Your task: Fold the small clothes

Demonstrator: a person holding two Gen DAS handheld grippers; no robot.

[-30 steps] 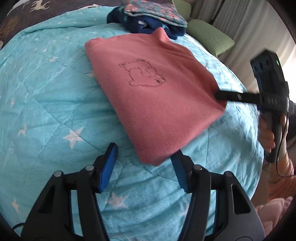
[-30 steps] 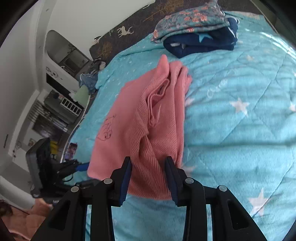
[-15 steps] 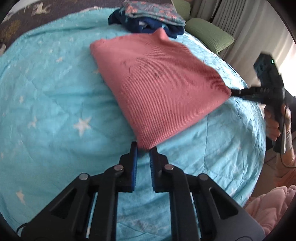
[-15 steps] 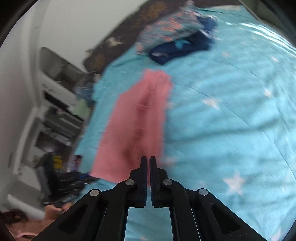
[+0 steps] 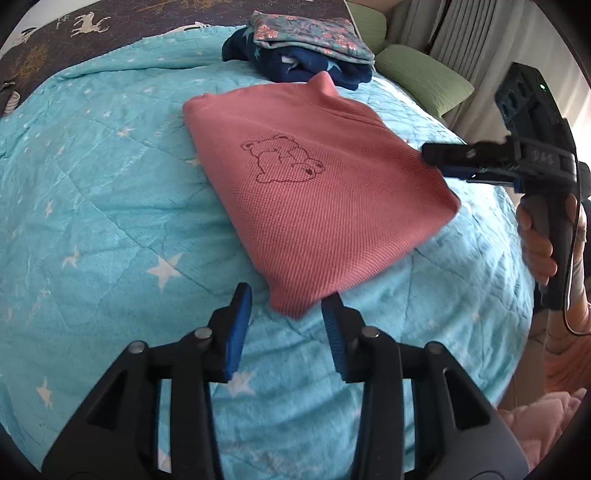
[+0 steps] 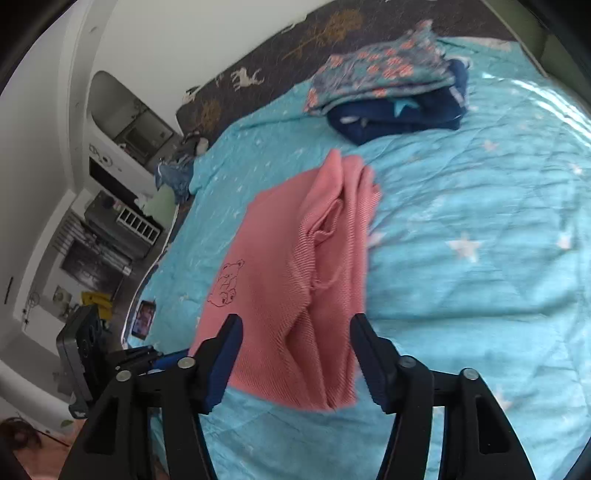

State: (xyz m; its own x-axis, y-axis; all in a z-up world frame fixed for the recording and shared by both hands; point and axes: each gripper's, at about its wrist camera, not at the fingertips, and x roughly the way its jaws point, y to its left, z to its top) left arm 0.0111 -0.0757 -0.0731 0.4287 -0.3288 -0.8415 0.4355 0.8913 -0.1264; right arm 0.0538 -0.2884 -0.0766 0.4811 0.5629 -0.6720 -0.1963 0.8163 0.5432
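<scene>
While the folded pink garment (image 5: 317,199) lies flat near the middle of the turquoise quilt (image 5: 92,221), both claws have just been opening: the left gripper (image 5: 286,314) straddles its near corner without pressing, the right gripper (image 6: 295,350) gapes around its edge. Bare quilt surrounds it; folded clothes (image 5: 306,55) sit toward the far edge.

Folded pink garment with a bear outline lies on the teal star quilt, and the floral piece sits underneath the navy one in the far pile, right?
Not quite: in the left wrist view the floral piece lies on top of the navy one. The pink garment does lie on the teal star quilt.
</scene>
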